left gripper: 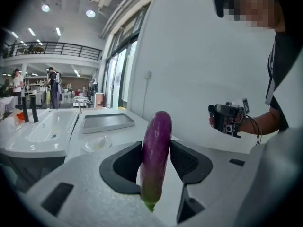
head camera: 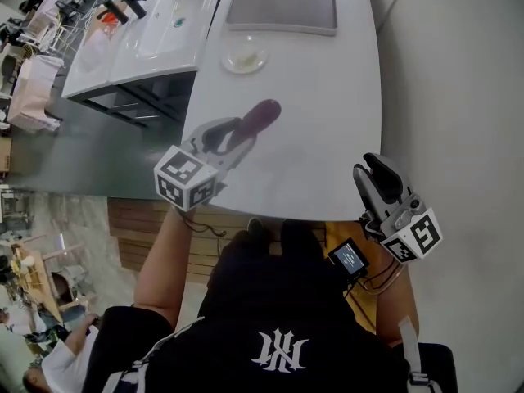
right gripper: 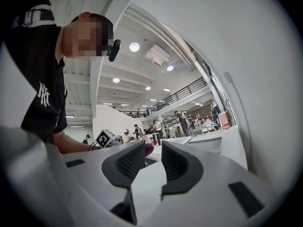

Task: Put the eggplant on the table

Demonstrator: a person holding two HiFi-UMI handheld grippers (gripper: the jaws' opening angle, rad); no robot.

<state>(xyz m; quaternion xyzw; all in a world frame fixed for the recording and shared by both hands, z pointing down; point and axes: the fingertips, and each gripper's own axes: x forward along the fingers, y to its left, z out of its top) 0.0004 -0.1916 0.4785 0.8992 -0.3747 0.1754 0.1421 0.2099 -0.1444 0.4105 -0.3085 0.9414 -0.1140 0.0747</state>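
A long purple eggplant (head camera: 260,117) (left gripper: 156,150) with a green stem end sits between the jaws of my left gripper (head camera: 233,134) (left gripper: 155,161), which is shut on it. It is held over the near left part of the white table (head camera: 327,137), its rounded tip pointing away from me. Whether it touches the tabletop I cannot tell. My right gripper (head camera: 373,167) (right gripper: 147,159) stands open and empty at the table's near right corner. In the right gripper view it looks across at the left gripper's marker cube (right gripper: 105,138).
A grey tray (head camera: 281,8) lies at the table's far end, with a small clear dish (head camera: 244,57) in front of it. White sinks (head camera: 164,23) with black faucets stand to the left across a gap. A white wall (head camera: 458,97) runs along the right.
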